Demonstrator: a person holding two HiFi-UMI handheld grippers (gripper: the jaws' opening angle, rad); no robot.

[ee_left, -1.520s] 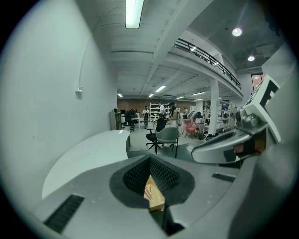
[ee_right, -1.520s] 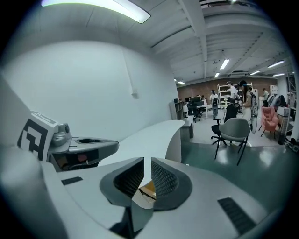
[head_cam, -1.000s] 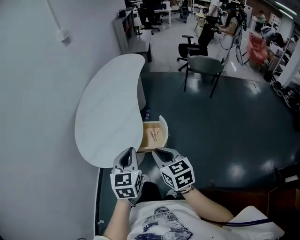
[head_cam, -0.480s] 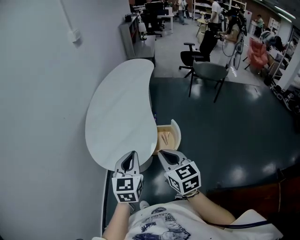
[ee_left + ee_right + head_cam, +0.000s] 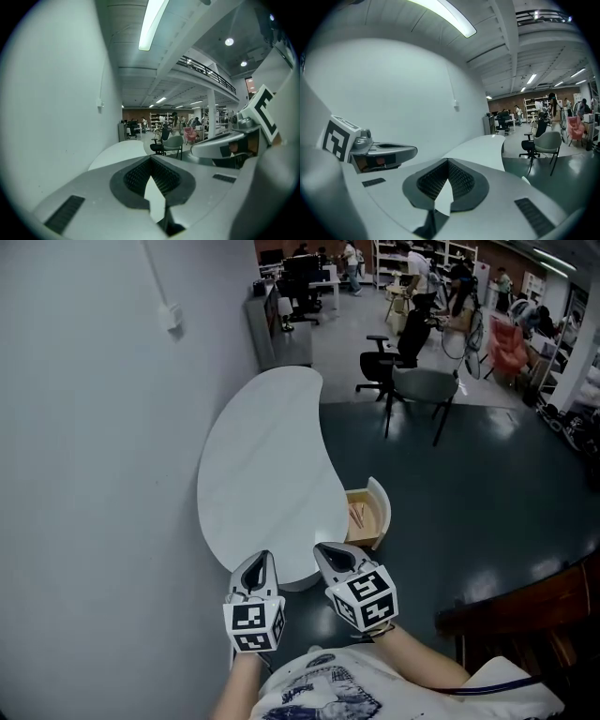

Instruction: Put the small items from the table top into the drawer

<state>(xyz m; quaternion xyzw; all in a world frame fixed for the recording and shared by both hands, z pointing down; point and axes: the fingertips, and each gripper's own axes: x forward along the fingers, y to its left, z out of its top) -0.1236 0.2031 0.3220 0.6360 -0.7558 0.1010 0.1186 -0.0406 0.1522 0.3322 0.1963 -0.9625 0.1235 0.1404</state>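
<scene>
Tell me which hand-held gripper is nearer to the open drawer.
Right. In the head view, the right hand-held gripper is just below the drawer, slightly left; the left hand-held gripper is farther off to the left.

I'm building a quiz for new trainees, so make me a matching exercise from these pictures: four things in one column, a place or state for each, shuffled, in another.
1. white kidney-shaped table top
2. small light wooden drawer
3. grey chair with black legs
4. right tool

A. shut, holding nothing
B. open, thin reddish sticks inside
C. bare, beside the white wall
D. on the dark floor beyond the table

Pairs: 1-C, 2-B, 3-D, 4-A
</scene>
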